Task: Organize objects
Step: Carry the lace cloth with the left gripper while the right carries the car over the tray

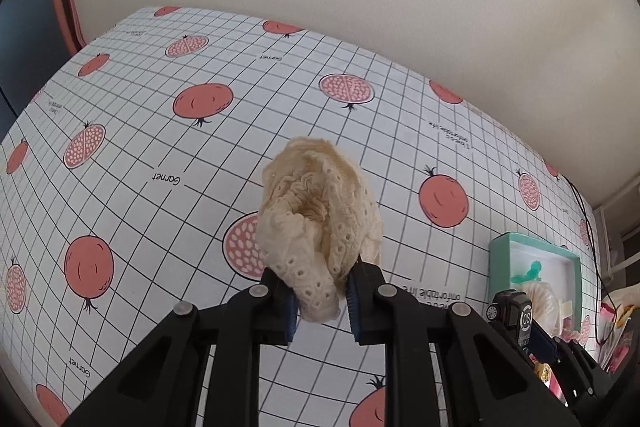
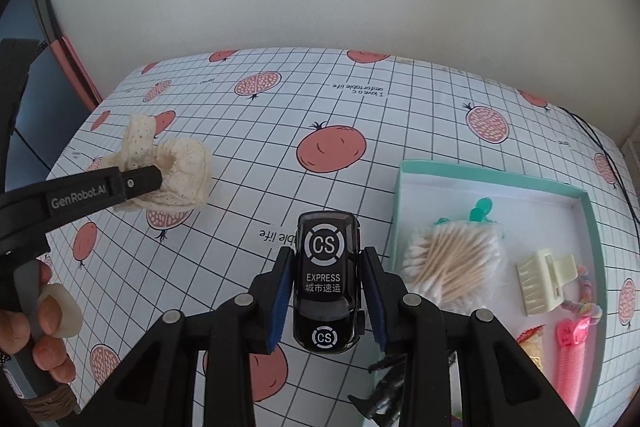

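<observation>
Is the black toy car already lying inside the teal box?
No. The black toy car is clamped in the right gripper, left of the teal box.

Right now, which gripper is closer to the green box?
Right. The right gripper, holding the toy car, sits just beside the green box. The left gripper holds the lace scrunchie far across the table.

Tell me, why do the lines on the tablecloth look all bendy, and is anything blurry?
Left wrist view: the fisheye lens bows the tablecloth grid, corners go dark, and the cream scrunchie looks sharp. Right wrist view: same bending, soft daylight with faint shadows, and the black toy car has crisp lettering and slight shine.
</observation>
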Tool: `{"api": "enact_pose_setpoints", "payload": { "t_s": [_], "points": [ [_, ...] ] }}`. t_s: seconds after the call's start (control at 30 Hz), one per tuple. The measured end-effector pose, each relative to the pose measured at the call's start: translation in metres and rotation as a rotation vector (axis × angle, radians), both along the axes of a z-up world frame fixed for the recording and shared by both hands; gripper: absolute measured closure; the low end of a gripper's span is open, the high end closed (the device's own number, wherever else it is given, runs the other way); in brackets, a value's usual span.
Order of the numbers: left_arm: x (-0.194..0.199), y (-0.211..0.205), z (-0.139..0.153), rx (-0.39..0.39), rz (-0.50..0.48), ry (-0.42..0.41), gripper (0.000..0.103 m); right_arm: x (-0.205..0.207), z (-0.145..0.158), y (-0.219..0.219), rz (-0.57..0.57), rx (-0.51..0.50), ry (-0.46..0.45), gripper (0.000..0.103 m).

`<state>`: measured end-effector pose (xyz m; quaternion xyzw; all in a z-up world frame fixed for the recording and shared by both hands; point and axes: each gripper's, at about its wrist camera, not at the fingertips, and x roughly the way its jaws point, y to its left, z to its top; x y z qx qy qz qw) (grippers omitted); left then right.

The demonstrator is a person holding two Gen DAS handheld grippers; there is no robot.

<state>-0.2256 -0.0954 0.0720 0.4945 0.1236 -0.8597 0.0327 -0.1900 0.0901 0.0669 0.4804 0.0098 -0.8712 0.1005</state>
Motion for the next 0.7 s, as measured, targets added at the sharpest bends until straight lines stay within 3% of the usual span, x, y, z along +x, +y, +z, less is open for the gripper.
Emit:
{"api": "enact_pose_setpoints", "payload": {
  "t_s": [0.7],
  "points": [
    [0.024, 0.096, 0.058, 0.01, -0.157, 0.101, 0.082, 0.019, 0.025, 0.118, -0.183, -0.054, 0.003, 0.067]
  ]
}}
